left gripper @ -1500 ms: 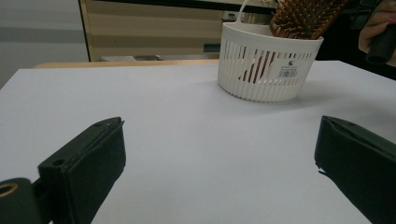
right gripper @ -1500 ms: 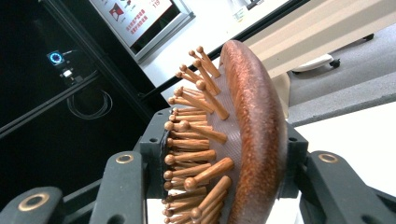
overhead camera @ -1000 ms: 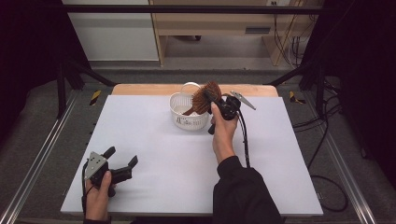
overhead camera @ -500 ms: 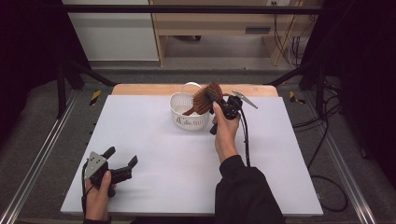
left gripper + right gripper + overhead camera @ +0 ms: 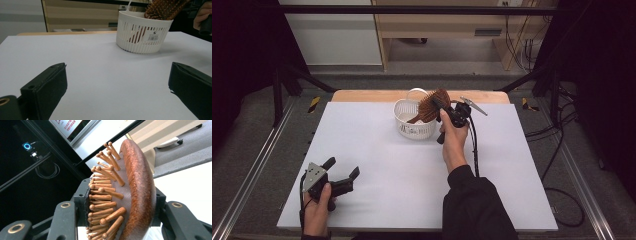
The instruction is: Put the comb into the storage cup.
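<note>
A wooden paddle hairbrush point(image 5: 431, 106) leans tilted, handle down inside a white slatted basket point(image 5: 412, 127) at the far middle of the white table point(image 5: 387, 165). My right gripper point(image 5: 441, 109) is shut on the brush head point(image 5: 140, 185). One pad is against the bristle tips and the other against the wooden back. Its jaws have just been opening slightly, with the head still between them. My left gripper point(image 5: 344, 167) rests open near the front left corner with nothing between its fingers point(image 5: 47, 85). It faces the basket point(image 5: 142, 37) and the brush point(image 5: 162, 10).
A strip of bare wood point(image 5: 362, 95) runs along the table's far edge. Metal rails point(image 5: 257, 165) flank both sides, with dark floor beyond. Cables point(image 5: 562, 150) trail on the right. A cabinet point(image 5: 332, 35) and a wooden bench point(image 5: 447, 25) stand behind the table.
</note>
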A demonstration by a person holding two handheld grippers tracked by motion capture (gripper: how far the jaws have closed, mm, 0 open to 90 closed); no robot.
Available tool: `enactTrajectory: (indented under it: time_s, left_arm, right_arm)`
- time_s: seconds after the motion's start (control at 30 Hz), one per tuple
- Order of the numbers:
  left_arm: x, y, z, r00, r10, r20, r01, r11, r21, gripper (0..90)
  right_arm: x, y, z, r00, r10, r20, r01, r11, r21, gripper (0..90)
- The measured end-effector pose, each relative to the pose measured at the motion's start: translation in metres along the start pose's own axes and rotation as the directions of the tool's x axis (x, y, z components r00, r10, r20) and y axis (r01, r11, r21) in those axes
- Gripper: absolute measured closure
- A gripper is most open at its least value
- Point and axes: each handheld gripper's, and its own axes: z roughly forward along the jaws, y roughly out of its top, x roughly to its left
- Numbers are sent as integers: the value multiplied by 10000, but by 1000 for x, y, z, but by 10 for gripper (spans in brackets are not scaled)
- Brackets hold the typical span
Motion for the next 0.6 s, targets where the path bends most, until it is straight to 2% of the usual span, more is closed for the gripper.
enactTrajectory:
  time_s: [0.6]
  left_arm:
    - [0,0,0,10000,-9,-9,9,10000,24,21]
  right_arm:
    - [-3,2,3,9999,-120,40,119,9998,151,480]
